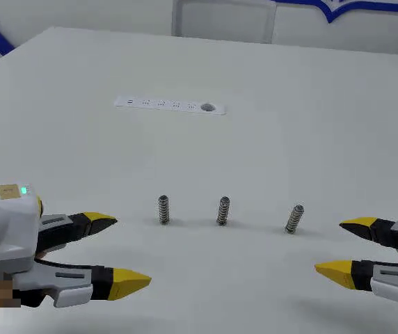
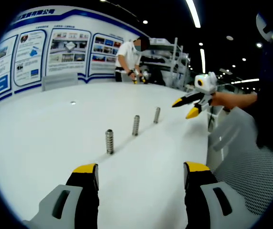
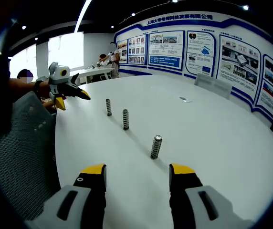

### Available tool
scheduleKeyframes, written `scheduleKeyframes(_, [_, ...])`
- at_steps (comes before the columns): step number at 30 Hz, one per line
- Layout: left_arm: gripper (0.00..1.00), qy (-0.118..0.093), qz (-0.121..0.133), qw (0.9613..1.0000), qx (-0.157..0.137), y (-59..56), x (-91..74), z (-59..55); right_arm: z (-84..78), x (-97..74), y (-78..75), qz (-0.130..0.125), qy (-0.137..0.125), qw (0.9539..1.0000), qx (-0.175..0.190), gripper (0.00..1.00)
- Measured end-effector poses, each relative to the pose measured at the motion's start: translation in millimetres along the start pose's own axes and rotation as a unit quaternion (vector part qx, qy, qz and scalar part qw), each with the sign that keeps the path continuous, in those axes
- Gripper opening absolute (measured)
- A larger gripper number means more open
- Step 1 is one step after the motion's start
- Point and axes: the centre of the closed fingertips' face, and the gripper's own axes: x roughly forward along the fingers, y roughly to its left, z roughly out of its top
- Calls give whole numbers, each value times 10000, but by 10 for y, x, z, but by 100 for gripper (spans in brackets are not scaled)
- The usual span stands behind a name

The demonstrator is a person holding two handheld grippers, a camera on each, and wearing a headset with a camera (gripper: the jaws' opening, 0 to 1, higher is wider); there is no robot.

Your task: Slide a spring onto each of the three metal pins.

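Head view: three spring-wrapped metal pins [image 1: 223, 211] stand in a row across the white table [image 1: 268, 83], long axes upright, the rightmost leaning slightly. The yellow-tipped left gripper [image 1: 132, 250] and right gripper [image 1: 329, 245] flank them, jaws spread and empty. A white inset socket strip [image 1: 170, 105] lies beyond.

Left gripper view: the row recedes ahead; a grey mesh chair [image 2: 256, 157] adjoins the table's right edge.

Right gripper view: blue-framed wall posters [image 3: 194, 45] back open tabletop.

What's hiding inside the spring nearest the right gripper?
A shiny metal tip pokes from the top of the spring, likely a pin. The coils cover everything below it.
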Motion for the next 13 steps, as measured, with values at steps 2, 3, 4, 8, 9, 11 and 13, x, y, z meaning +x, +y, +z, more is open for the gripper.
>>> scheduleKeyframes(2, [74,-8,14,10000,-6,10,7,-1,-10,-2,-5,-6,5,10000,22,54])
scheduleKeyframes(3, [74,-10,16,10000,-10,13,10,-1,-13,-2,-5,-7,4,10000,36,54])
scheduleKeyframes(4, [74,-15,22,10000,-19,20,13,-2,-24,-2,-8,-15,20,10000,56,54])
scheduleKeyframes(8, [75,-41,37,10000,-59,39,23,3,-40,-1,-13,-24,23,9999,114,55])
scheduleKeyframes(9, [75,-45,39,10000,-70,42,25,4,-42,0,-15,-29,21,9999,121,55])
scheduleKeyframes(11, [75,-60,46,9999,-89,51,30,7,-45,4,-13,-38,18,9999,144,55])
scheduleKeyframes(13, [75,-73,50,9999,-115,58,33,9,-53,13,-11,-38,21,9998,177,55])
